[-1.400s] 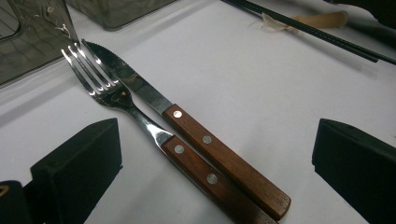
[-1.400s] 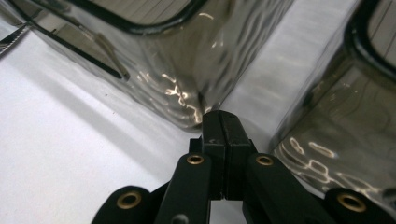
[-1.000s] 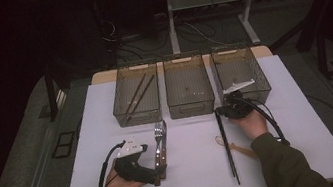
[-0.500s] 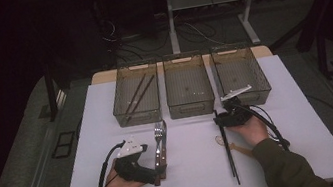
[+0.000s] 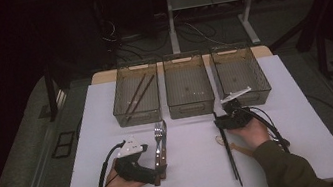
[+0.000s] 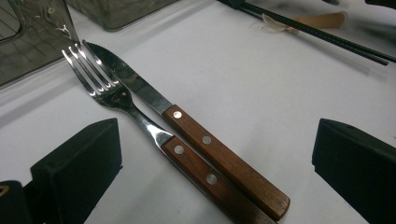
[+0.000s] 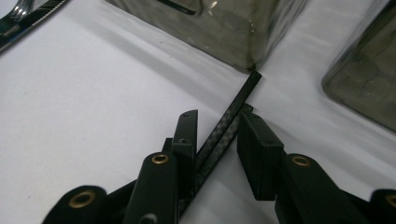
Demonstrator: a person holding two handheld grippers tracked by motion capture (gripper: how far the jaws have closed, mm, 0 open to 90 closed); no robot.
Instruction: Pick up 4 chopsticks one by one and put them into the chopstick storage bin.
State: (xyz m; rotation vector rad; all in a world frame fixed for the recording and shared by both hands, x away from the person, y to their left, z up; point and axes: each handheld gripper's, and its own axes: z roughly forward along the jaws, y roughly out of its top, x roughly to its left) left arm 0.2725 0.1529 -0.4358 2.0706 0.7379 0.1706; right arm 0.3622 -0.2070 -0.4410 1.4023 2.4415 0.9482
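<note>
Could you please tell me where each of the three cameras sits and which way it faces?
High view: above the person's side, looking forward and down on the table; both forearms and grippers show.
Left gripper view: rides the left gripper, jaws wide apart, facing the fork and knife.
Right gripper view: rides the right gripper, jaws around black chopsticks, facing the bins.
Shared: both gripper views catch the cutlery and chopsticks.

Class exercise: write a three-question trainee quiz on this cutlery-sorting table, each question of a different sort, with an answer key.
1. True or false: the fork and knife lie side by side on the table.
2. What lies between the right tongs? A) spoon B) black chopsticks C) fork
3. Fill in: the left tongs stand ____ around the wooden handles.

Key: 1 true; 2 B; 3 open.
</note>
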